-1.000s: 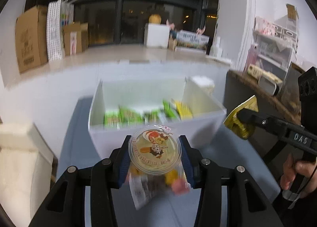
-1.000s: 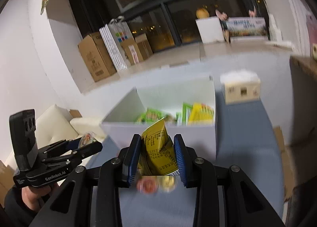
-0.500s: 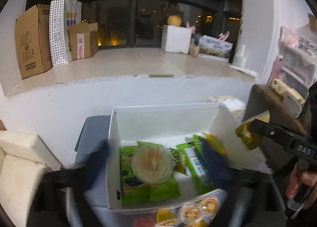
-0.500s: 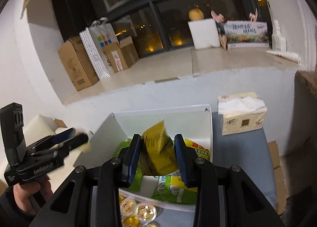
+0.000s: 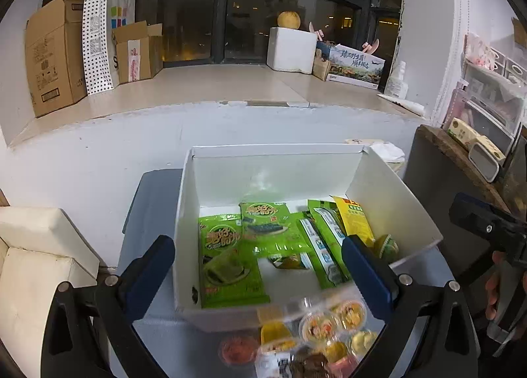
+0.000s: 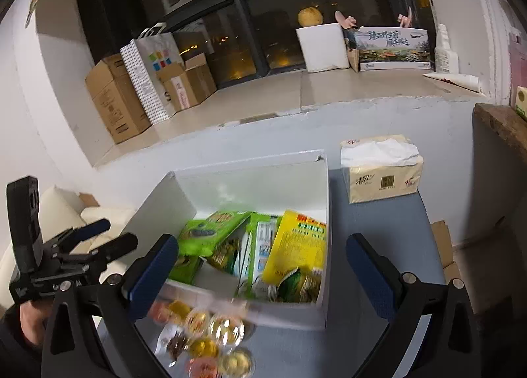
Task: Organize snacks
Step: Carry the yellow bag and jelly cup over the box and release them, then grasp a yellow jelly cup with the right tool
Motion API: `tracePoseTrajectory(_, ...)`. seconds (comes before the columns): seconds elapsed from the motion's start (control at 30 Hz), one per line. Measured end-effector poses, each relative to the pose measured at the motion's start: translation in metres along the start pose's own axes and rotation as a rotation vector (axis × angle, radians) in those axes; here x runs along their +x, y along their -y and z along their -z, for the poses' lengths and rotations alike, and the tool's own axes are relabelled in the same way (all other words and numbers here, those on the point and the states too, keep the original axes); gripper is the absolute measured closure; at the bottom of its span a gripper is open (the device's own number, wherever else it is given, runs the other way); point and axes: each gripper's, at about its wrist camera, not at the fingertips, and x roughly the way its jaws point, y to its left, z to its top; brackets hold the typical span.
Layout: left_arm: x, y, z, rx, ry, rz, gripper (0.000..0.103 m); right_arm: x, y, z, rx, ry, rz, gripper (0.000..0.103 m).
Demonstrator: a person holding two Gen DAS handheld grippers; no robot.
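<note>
A white open box (image 5: 395,193) (image 6: 184,200) sits on the grey table. Inside lie green snack packets (image 5: 230,256) (image 6: 210,233) and yellow packets (image 5: 354,218) (image 6: 296,246). Several jelly cups (image 5: 316,328) (image 6: 214,335) lie in a bag on the table before the box's near wall. My left gripper (image 5: 260,274) is open and empty above the box's near edge. My right gripper (image 6: 260,274) is open and empty above the box; a yellow packet lies between its spread fingers. The left gripper also shows in the right wrist view (image 6: 98,239).
A tissue pack (image 6: 382,167) stands right of the box. A cream sofa (image 5: 36,266) is at the left, a dark wooden cabinet (image 5: 441,187) at the right. Cardboard boxes (image 5: 52,51) and a foam box (image 5: 291,50) stand on the window ledge.
Both grippers rose over the box and opened. The left let go of the jelly cup, the right let go of the yellow packet, which now lies in the box.
</note>
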Motion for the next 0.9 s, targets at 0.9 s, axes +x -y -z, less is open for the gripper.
tracePoseTrajectory(0.9, -0.108, 0.026, 0.161, -0.066, -0.033, 0.028, 0.000, -0.002, -0.019, 0.147, -0.017, -0.160, 0.015, 0.000)
